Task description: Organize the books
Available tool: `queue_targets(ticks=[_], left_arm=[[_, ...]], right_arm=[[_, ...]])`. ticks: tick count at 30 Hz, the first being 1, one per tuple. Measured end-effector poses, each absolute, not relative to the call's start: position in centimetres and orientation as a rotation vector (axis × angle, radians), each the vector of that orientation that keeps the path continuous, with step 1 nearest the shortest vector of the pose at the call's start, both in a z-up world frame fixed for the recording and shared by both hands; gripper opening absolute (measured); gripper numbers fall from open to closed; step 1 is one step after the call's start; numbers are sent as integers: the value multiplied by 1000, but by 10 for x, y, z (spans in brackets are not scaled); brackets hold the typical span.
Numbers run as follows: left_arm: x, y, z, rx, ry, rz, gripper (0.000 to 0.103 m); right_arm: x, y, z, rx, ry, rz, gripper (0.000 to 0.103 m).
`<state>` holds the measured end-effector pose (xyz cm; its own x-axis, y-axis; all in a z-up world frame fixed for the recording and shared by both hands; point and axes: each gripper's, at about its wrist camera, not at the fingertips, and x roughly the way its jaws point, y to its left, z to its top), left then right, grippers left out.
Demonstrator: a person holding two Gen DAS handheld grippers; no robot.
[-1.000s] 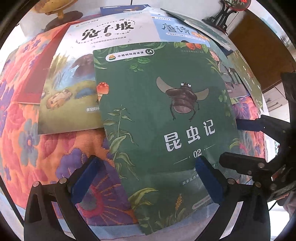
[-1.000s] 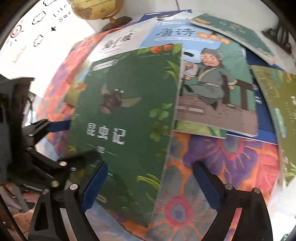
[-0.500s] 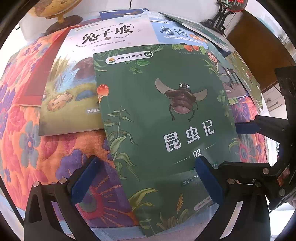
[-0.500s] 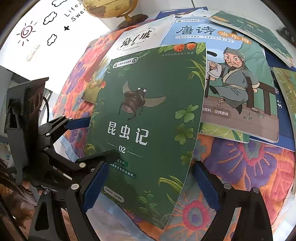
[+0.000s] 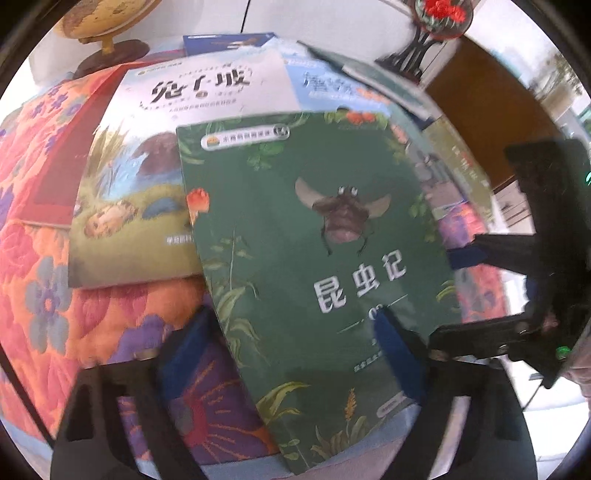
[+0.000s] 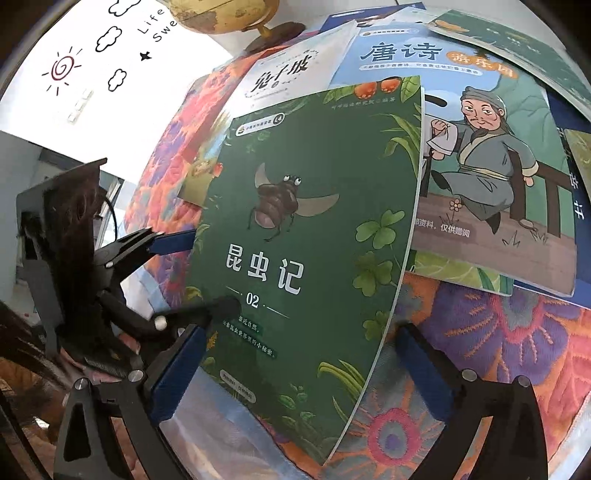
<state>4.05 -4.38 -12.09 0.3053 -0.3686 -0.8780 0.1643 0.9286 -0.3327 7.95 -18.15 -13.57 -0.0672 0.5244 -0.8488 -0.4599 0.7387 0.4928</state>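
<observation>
A big cloth with bright orange, pink and purple flowers (image 6: pixel 517 332) covers the table, and books lie spread on it.

On top lies the green bug book (image 6: pixel 306 236), also seen in the left view (image 5: pixel 288 258). White letters on it say 昆虫记, with 02 under them. A brown beetle with wings is drawn in the middle. Small white words sit near the bottom, too tiny to read well. Its near end sticks out past the cloth's edge.

Just to its right, partly under it, is the blue poem book (image 6: pixel 480 155). It says 唐诗 in big dark letters, and shows a man in grey robes sitting by a fence. To the left, also partly under, is the white rabbit book (image 5: pixel 147 166) that says 兔子坡. More green and blue books poke out behind, and a red one lies at the left.

A white wall sign (image 6: pixel 92 55) has a sun, clouds and the letters "Life" and "Swe".

The right gripper (image 6: pixel 295 369) is spread wide around the green book's near end. Its blue pads do not touch it.

The left gripper (image 5: pixel 291 347) has just been closing. One blue pad lies on the cover, the other is by the book's left edge; I cannot tell if they squeeze.

A globe (image 6: pixel 221 14) stands at the back.
</observation>
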Motion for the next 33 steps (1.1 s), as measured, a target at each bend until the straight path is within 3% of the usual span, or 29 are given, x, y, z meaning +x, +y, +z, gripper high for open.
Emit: queue_targets(ticks=[1,2,4,5,7,11,13,15,17,33], left_arm=[[43,-39,-121,-219,1219,-359,65],[46,-33,-122,-253,1226,-363,59],[50,-22,-123,-314,1247,-370,49],[51,-16,-124,-348,1256,-376,44],[51,-5,-127,-421,1269,-388,40],[48,8,-131,-499,1280,-414,38],[48,15,-132,-521,1296,-386,26],[46,22,-132,-552,1296,-360,23],[42,25,-127,-519,1290,-343,20],[22,83,-77,-421,1206,-318,20]], right_arm=[[78,-180,-135,35,1420,807,100],[77,-179,-134,3,1411,793,92],[79,-181,-131,-35,1399,740,65],[83,-189,-130,-7,1405,707,44],[92,-205,-133,144,1432,703,35],[90,-203,-135,149,1414,739,32],[91,-205,-136,186,1416,737,27],[92,-211,-133,255,1408,737,14],[88,-205,-121,270,1377,778,10],[58,-132,-60,214,1323,849,9]])
